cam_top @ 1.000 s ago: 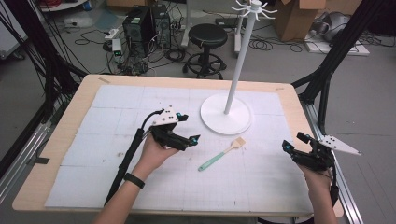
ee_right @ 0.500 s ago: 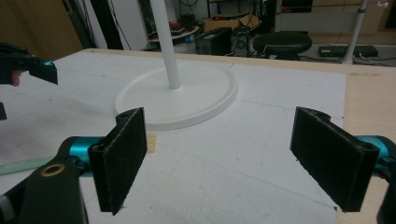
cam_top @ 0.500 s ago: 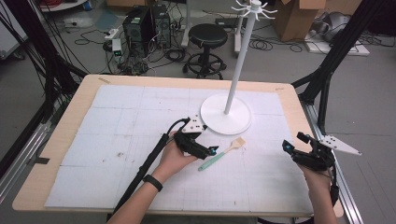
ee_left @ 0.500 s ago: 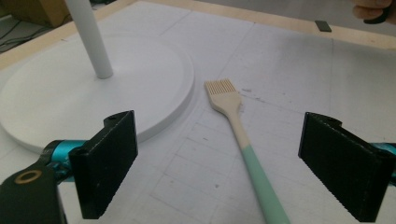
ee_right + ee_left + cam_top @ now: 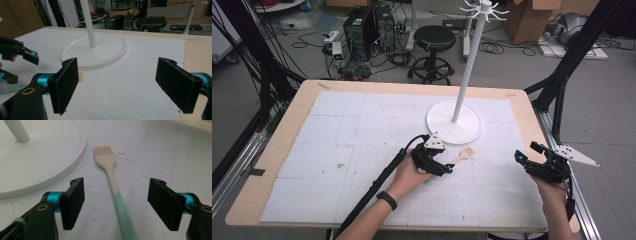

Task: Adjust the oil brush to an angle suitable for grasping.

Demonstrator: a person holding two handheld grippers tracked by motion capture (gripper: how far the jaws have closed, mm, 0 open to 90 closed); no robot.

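A brush with a cream bristle head (image 5: 468,152) and a teal handle lies on the white mat beside the stand's base. In the left gripper view the brush (image 5: 112,177) runs up the middle between the jaws. My left gripper (image 5: 439,167) (image 5: 116,195) is low over the handle and its jaws have just been closing. They stand on either side of the teal part, with a gap to each pad. My right gripper (image 5: 527,154) (image 5: 117,80) hovers open and holds nothing near the table's right edge.
A white stand with a round base (image 5: 454,125) (image 5: 37,157) (image 5: 95,50) and a tall pole stands just behind the brush. The left gripper (image 5: 20,67) appears at the left of the right gripper view. Wooden table edge (image 5: 532,115) borders the mat.
My left gripper has moved right and down from the mat's middle to the brush and now straddles its handle, with its jaws narrower. The right gripper has stayed put.
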